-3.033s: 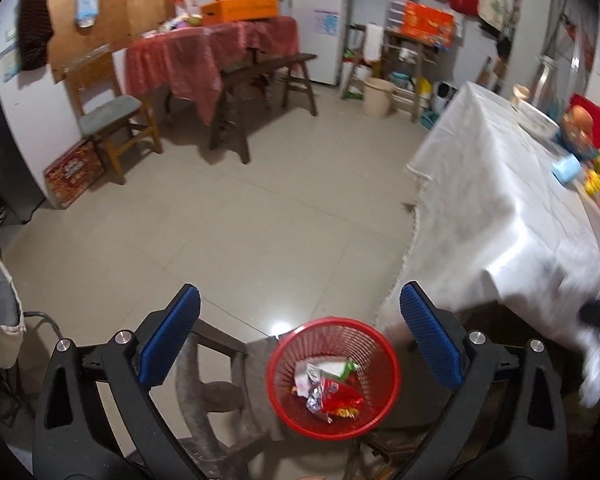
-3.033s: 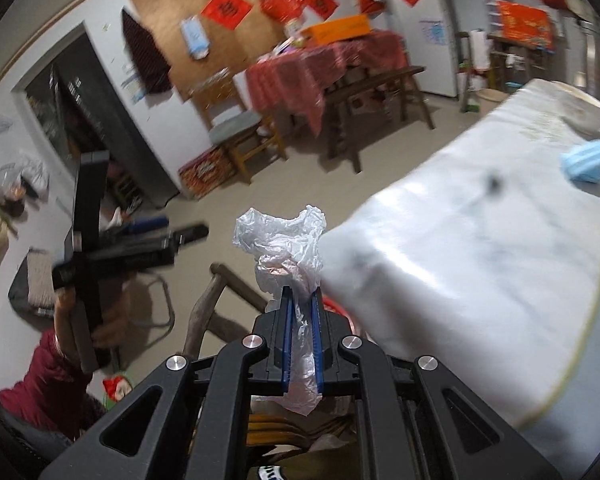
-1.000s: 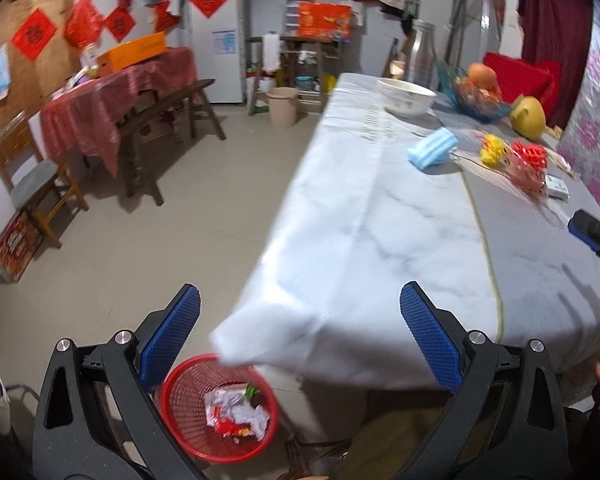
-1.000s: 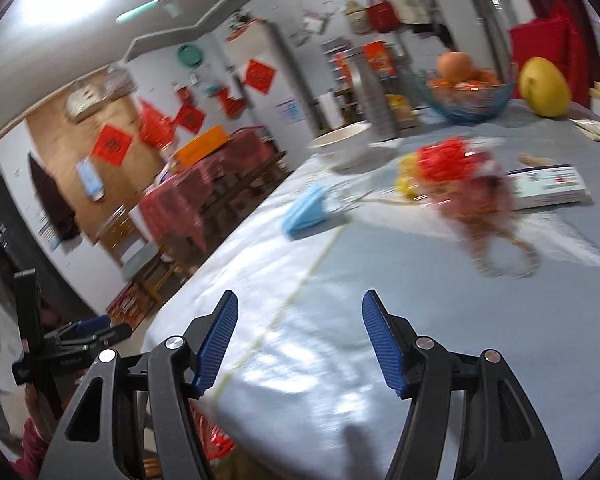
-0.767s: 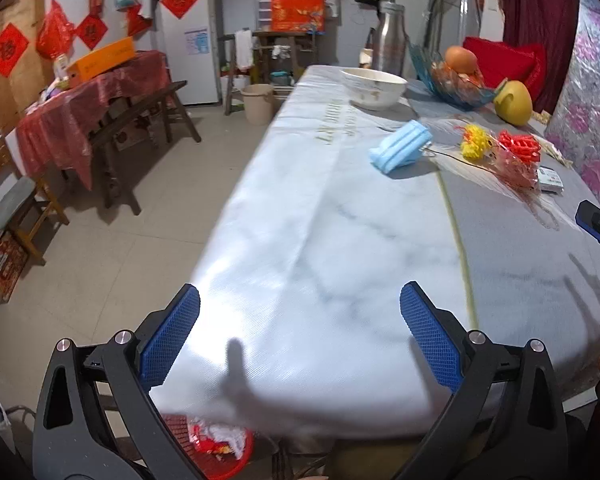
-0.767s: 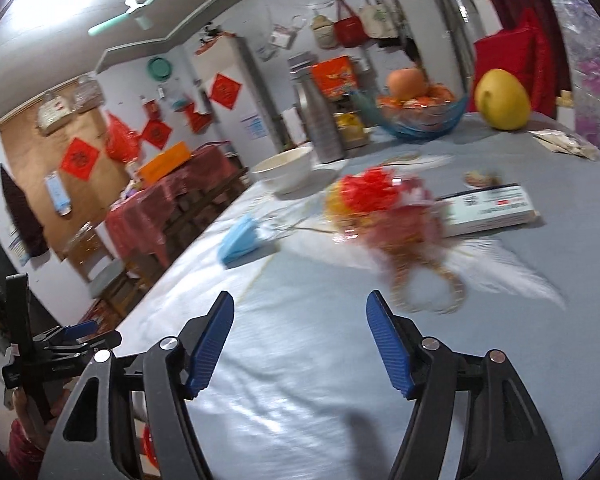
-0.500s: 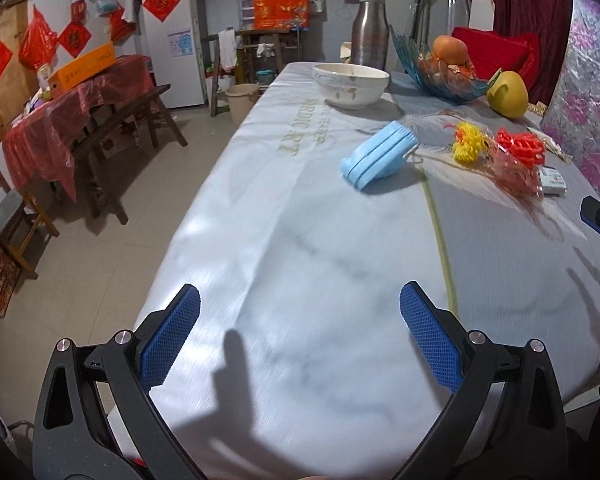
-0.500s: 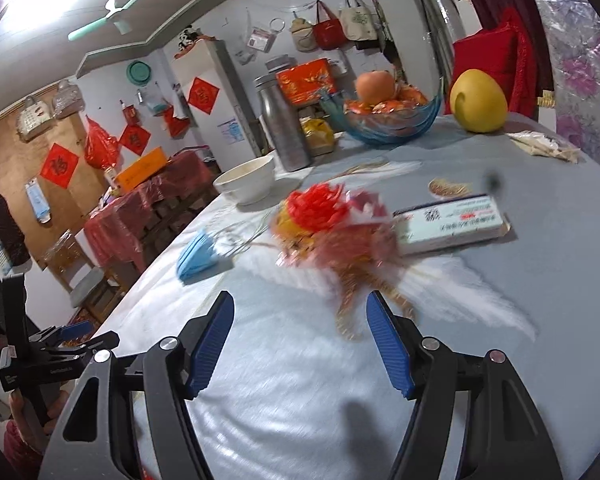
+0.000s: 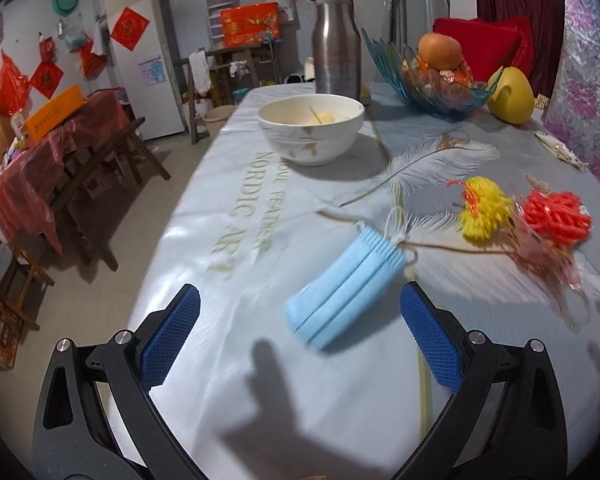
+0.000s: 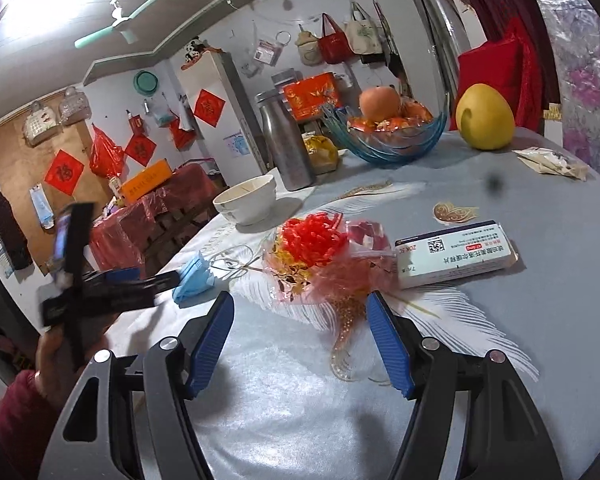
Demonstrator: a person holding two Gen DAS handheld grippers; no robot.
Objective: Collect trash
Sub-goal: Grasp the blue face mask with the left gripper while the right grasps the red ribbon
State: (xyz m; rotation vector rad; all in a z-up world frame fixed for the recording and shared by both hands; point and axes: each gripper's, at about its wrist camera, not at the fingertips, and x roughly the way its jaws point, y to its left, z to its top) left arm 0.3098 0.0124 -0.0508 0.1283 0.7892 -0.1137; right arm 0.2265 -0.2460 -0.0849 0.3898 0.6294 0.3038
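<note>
A folded blue face mask [image 9: 346, 286] lies on the pale tablecloth, just ahead of my left gripper [image 9: 300, 338], whose jaws stand wide open around empty air. Right of it lies a clear wrapper with a yellow pompom [image 9: 486, 208] and a red pompom [image 9: 556, 216]. In the right wrist view the same wrapper bundle [image 10: 324, 256] sits just beyond my right gripper [image 10: 300, 336], open and empty. The mask [image 10: 194, 278] shows at its left, with the left gripper [image 10: 100, 292] blurred beside it. A white medicine box [image 10: 456, 254] lies to the right.
A white bowl [image 9: 311, 128], a steel flask [image 9: 336, 46], a blue glass fruit bowl [image 9: 432, 84] and a yellow pomelo [image 9: 510, 94] stand at the table's far end. A small packet [image 10: 552, 162] lies far right. The table edge drops to the floor on the left, where wooden benches [image 9: 100, 168] stand.
My left gripper swung from the red bin on the floor up over the table toward the blue mask. The right gripper closed in on the wrapper bundle, then held still. Both stayed open.
</note>
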